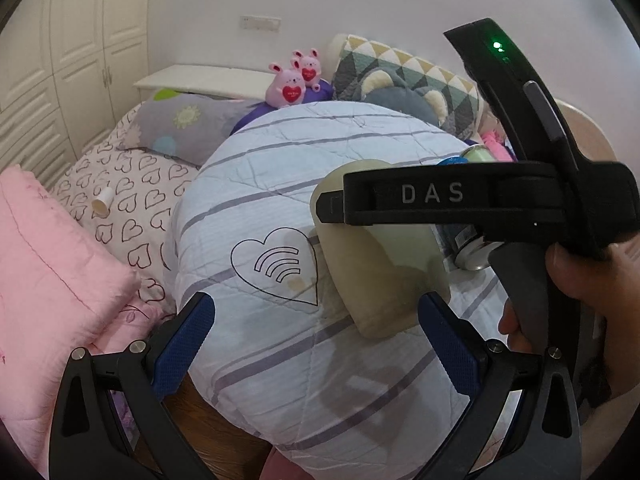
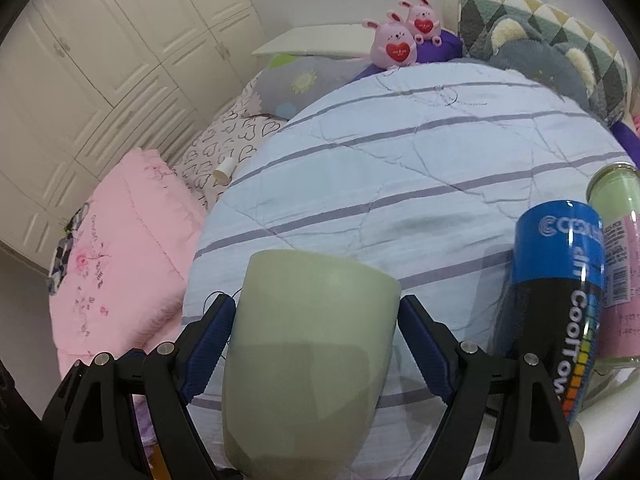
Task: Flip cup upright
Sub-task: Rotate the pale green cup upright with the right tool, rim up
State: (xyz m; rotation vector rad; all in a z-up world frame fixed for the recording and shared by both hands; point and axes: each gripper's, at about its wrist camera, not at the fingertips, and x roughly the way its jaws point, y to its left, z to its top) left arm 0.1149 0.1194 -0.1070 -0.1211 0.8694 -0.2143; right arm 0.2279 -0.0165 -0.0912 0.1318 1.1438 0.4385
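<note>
Quilt: a pale blue quilt with grey-purple stripes is covering the surface; a heart outline is printed on it
Pink blanket: a folded pink blanket is lying just beside the quilt, on its left side
Cup: the pale green cup is lying on its side on the quilt, between the two pads of the right gripper; in the left wrist view the same cup is partly hidden behind the right gripper's black body
Blue can: a blue and black can is lying near the cup, on its right; a glass jar is just beside the can
Right gripper: the right gripper is sitting around the cup, its blue pads at both sides; I cannot tell if they are pressing it or only close to it
Left gripper: the left gripper is hanging above the quilt near the cup, its fingers spread wide apart and holding nothing
</note>
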